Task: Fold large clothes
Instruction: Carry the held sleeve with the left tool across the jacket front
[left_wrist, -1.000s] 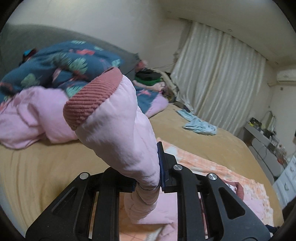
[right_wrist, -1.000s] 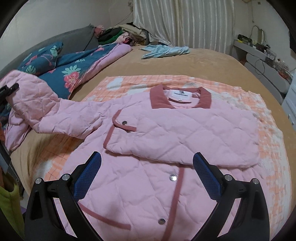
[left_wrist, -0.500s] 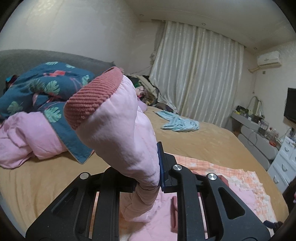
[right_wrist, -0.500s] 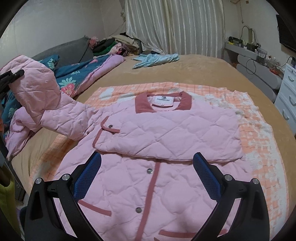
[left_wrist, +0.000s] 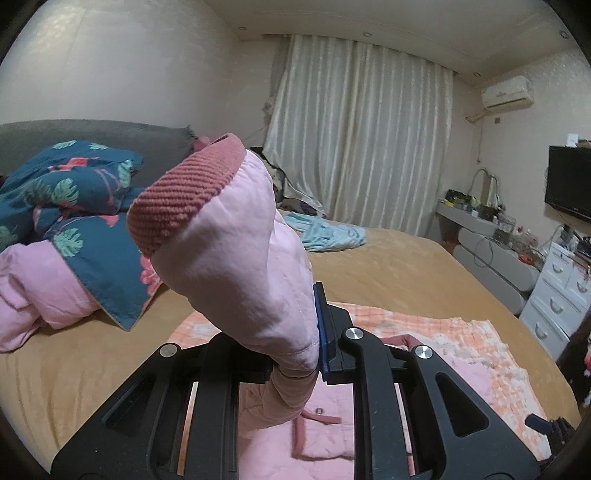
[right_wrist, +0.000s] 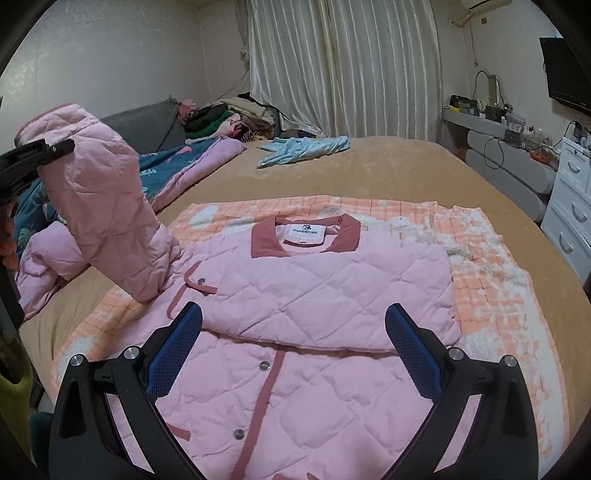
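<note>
Since one second ago my left gripper (left_wrist: 295, 347) has carried the sleeve (left_wrist: 236, 266) higher and inward; its jaws are closed tight on it. In the right view my right gripper (right_wrist: 293, 354) hovers wide open and empty over the pink jacket (right_wrist: 314, 306), which lies on the orange blanket (right_wrist: 491, 288). I judge the second sleeve fold is in hand: next, lay it across the chest.

Matt quilted cloth jacket (right_wrist: 295, 295); ribbed corduroy cuff (left_wrist: 177, 199)

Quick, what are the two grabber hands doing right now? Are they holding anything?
Left gripper: closed on the pink jacket's sleeve, lifted off the bed.
Right gripper: open, holding nothing, above the jacket.
</note>
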